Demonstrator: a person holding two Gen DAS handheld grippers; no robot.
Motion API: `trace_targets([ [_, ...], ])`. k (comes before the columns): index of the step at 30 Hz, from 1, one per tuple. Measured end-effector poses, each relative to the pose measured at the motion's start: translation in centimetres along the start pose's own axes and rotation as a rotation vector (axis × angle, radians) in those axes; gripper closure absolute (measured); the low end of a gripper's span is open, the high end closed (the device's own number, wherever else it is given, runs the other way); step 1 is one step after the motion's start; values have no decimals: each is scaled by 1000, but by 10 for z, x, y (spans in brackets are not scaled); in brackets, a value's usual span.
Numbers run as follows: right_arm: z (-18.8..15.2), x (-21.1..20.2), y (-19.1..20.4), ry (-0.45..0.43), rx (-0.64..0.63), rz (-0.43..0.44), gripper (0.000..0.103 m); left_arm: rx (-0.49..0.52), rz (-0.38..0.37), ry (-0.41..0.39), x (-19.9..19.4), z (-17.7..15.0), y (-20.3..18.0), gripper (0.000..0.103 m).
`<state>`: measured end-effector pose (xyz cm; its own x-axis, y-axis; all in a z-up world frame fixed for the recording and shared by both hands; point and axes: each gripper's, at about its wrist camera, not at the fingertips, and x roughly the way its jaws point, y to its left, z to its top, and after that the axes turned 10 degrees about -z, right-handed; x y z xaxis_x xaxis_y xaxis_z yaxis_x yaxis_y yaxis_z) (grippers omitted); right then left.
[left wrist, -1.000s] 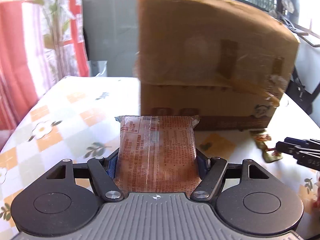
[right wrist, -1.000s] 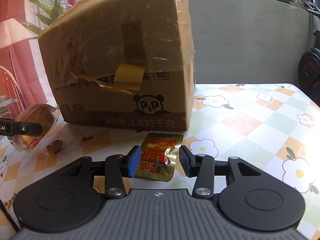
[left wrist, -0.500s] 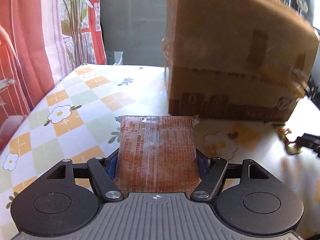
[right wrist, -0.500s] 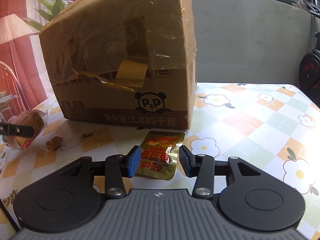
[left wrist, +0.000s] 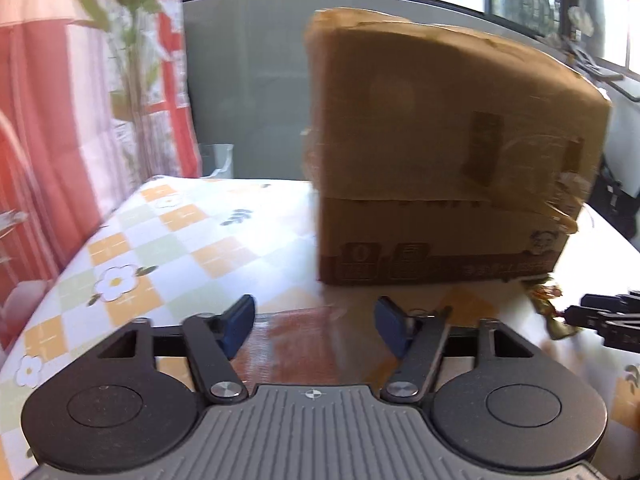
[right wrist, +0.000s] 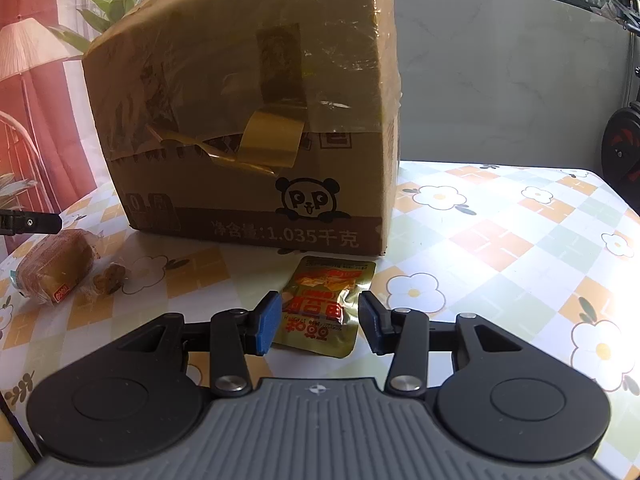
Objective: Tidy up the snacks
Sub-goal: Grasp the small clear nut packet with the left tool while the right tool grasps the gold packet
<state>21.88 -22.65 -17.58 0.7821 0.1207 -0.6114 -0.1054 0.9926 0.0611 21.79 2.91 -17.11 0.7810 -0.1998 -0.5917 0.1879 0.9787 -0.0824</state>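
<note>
My left gripper (left wrist: 315, 328) hangs just above the table with its jaws closing. The pads press on nothing. A reddish bread packet (left wrist: 308, 344) shows blurred below and between them. In the right wrist view that packet (right wrist: 52, 268) lies flat on the table under the left gripper's fingertip (right wrist: 28, 224). My right gripper (right wrist: 319, 326) is open and low, straddling a gold snack pouch (right wrist: 324, 300) that lies on the cloth. A gap shows at the right pad. The pouch (left wrist: 548, 304) also appears by the right gripper's fingers (left wrist: 608, 320) in the left wrist view.
A tall taped cardboard box (right wrist: 248, 120) with a panda print stands just behind both snacks, also seen in the left wrist view (left wrist: 440, 160). A small brown wrapped snack (right wrist: 108, 280) lies beside the bread packet. The flowered tablecloth (right wrist: 500, 240) runs to the right.
The left gripper has let go of the reddish packet, which now lies on the table, and has drawn up and back. The right gripper and the gold pouch have stayed put.
</note>
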Motion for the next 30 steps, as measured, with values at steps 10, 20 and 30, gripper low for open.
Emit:
trace_targets([
  [10,22,29,20,124,-75,-18,26,42,-79,81,29,-21,-28,50],
  [20,12,29,31,82,-119,-73,47,129,-69,148,59,-30,-43,50],
  [30,-6,7,36,60,-142,-29,59,72,-55,93,44,-41,-52,85],
])
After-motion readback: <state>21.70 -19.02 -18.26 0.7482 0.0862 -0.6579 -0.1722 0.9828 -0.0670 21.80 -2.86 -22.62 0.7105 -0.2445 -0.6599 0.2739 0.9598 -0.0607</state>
